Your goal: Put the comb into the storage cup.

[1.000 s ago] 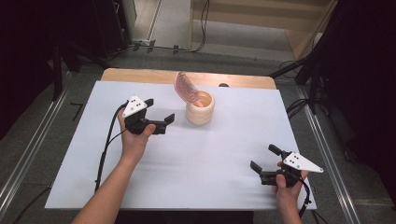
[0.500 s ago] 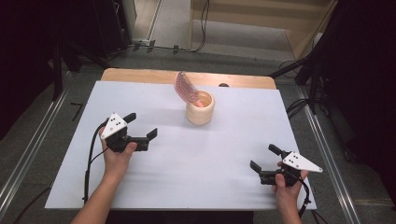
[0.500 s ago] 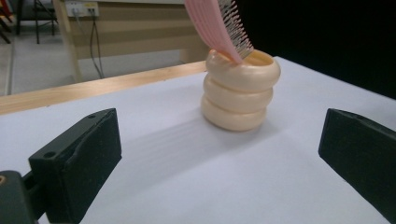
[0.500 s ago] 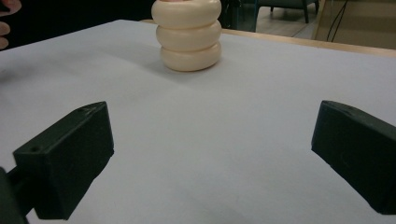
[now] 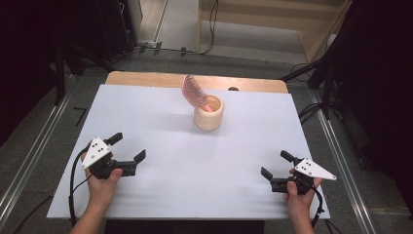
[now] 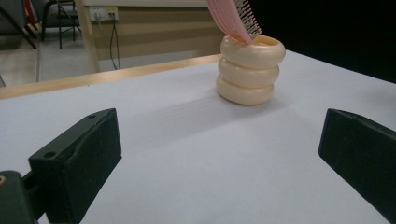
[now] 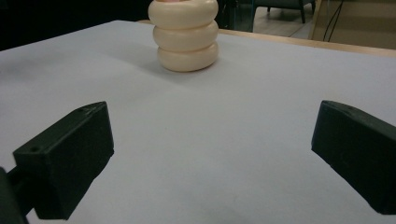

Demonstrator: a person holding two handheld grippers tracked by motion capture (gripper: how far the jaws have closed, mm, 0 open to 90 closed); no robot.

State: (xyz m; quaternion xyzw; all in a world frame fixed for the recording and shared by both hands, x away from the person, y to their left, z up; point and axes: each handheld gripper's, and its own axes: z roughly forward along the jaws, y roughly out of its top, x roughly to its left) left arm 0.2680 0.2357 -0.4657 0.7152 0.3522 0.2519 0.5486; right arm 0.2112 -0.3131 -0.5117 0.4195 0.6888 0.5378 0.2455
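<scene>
I judged this a resting pause: my left gripper [image 5: 127, 155] and right gripper [image 5: 275, 168] sat low near the front corners of the desk [image 5: 160, 112], both jaws spread wide and holding nothing. The cream holder [image 5: 209, 112], three smooth stacked rings, stood well apart toward the far edge, a pink bristled hairbrush [image 5: 195, 91] leaning out of it. Any reach should go slow; that round, glossy holder looked easy to tip
</scene>
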